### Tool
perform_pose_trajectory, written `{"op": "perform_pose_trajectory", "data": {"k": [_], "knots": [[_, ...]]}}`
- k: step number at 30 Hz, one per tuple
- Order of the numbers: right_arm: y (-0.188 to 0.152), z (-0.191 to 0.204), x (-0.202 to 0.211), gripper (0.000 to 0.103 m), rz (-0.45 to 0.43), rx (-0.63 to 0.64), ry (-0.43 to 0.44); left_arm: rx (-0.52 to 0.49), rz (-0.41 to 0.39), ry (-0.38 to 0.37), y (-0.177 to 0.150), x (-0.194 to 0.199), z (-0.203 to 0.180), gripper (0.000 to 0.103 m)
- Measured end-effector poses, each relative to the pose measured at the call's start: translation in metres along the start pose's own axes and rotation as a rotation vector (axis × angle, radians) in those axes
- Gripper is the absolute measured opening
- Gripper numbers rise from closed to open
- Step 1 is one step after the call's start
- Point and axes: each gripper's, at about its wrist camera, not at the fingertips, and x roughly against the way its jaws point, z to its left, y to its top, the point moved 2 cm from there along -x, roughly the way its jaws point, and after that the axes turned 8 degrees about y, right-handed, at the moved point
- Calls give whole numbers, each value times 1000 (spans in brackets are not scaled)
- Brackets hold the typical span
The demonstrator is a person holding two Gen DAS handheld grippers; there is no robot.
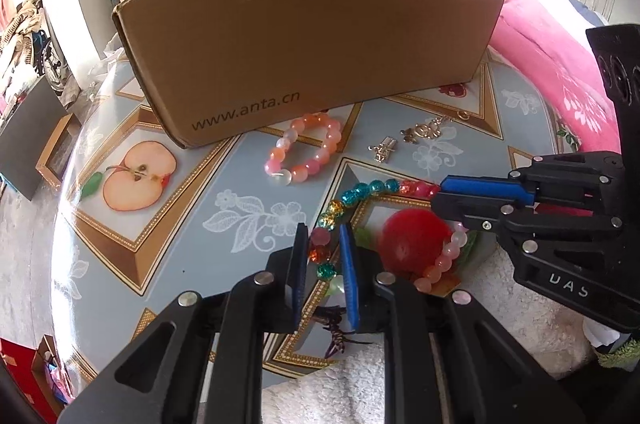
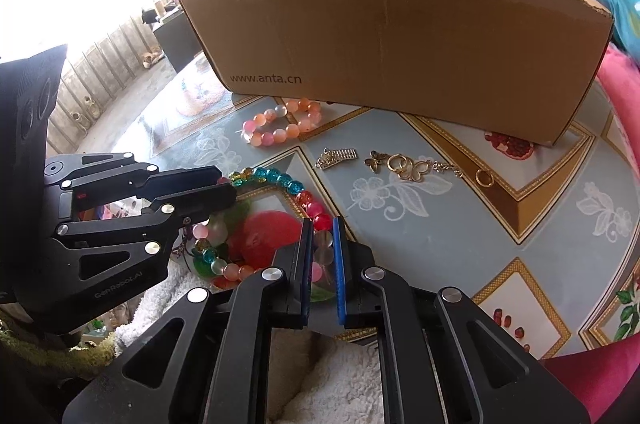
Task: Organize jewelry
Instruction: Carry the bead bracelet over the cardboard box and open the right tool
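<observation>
Left claw (image 1: 324, 248) clamped narrow on multicoloured bead bracelet (image 1: 362, 190); right claw (image 2: 322, 244) clamped on pink bead bracelet (image 2: 320, 252), cardboard box (image 2: 400, 36) beyond both.

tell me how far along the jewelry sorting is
Nothing visibly done; the cardboard box interior is hidden. In hand: the left gripper and right gripper each pinch the multicolored bead strand. Left: pink-orange bracelet, silver charm, gold chain.

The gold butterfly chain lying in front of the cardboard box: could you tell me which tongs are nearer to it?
Right. The right tongs sit just below the gold butterfly chain, closed on bracelet beads; the left tongs are farther off, beyond the bracelets.
</observation>
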Motion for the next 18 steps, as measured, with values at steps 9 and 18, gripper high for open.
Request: {"op": "perform_pose_trajectory", "data": {"k": [9, 18], "knots": [[-3, 2, 3, 7, -38, 21, -12, -3, -14, 39, -1, 2, -2, 9], [-3, 6, 49, 7, -143, 25, 32, 29, -134, 0, 10, 49, 1, 9]]}}
